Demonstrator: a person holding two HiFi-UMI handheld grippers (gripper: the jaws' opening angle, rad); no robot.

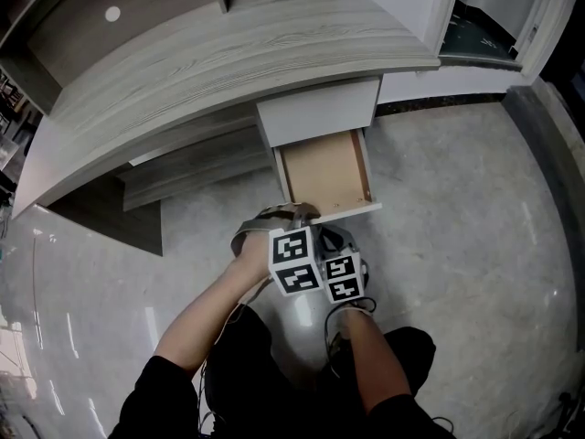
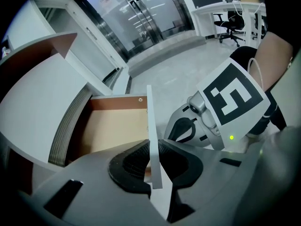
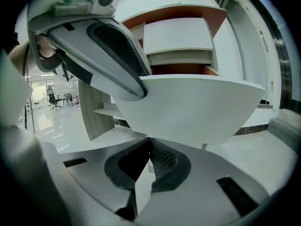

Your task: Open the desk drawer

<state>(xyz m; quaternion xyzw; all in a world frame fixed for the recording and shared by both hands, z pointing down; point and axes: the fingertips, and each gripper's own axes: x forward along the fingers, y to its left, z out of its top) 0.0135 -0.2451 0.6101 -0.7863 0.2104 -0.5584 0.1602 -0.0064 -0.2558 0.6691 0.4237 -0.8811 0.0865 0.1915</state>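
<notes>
the grey wood-grain counter [image 1: 228,53] fills the upper part of the head view, well beyond both sets of jaws. the pale polished floor [image 1: 457,227] spreads below it.

the drawer [image 1: 324,167] stands out from under the counter edge. its bare brown inside is open to view and looks empty. in the left gripper view that box lies just past the jaws, to their left. by the look of it the drawer is already a good way out, so the task seems largely done.

the drawer's thin white front panel [image 2: 151,126] runs edge-on straight down between the jaws of the left gripper [image 2: 150,149]. those jaws are pinching it, one dark pad on each face, near the panel's upper edge.

the right gripper [image 3: 149,145] sits just to the right of the left one, apart from the drawer. its jaws are pressed together on nothing. the broad white face of the panel hangs ahead of and above them.

what could go wrong, as a judgement:
- the grip is a shallow pinch on a smooth, thin board, so a firmer tug could let the pads slide off the edge.
- a pull that swings sideways instead of along the drawer's travel could skew the box and bind it.
- pulling much further risks bringing the drawer out of its housing.
- the idle right gripper is close enough that a sideways drift could knock the panel or the other gripper.
</notes>
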